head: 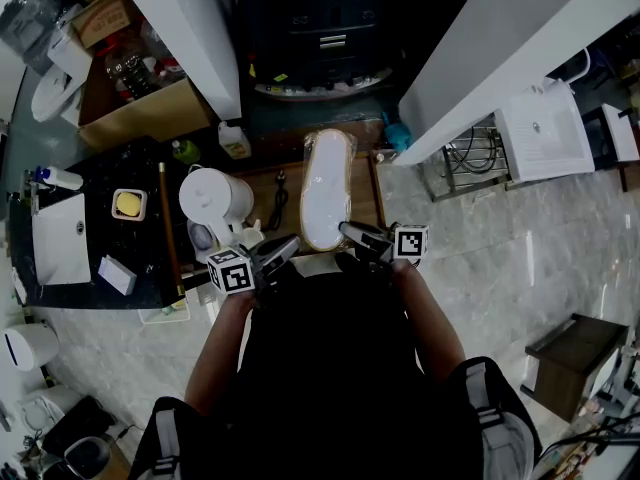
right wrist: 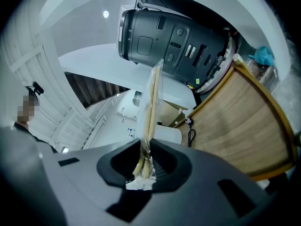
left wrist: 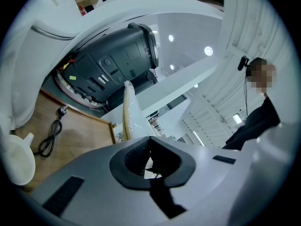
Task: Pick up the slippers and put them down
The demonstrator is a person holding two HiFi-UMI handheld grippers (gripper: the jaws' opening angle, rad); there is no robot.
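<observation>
A pair of white slippers point(head: 325, 188) with tan edges, sealed in a clear wrapper, is held out flat over a wooden tray point(head: 366, 200). My right gripper point(head: 352, 232) is shut on the near end. In the right gripper view the slippers point(right wrist: 151, 102) run edge-on straight into the jaws. My left gripper point(head: 290, 245) meets the packet's near left corner. In the left gripper view the slippers point(left wrist: 127, 114) stand just left of the jaw gap. The left gripper point(left wrist: 149, 161) has its pads almost together, with a white scrap of wrapper between them.
A white kettle point(head: 215, 196) and a black cable point(head: 278, 200) lie left of the slippers. Behind is a dark grey machine point(head: 330, 28). A dark counter point(head: 150, 238) with a basin is at the left, and a white basin point(head: 545, 133) and a wooden stool point(head: 575, 358) at the right.
</observation>
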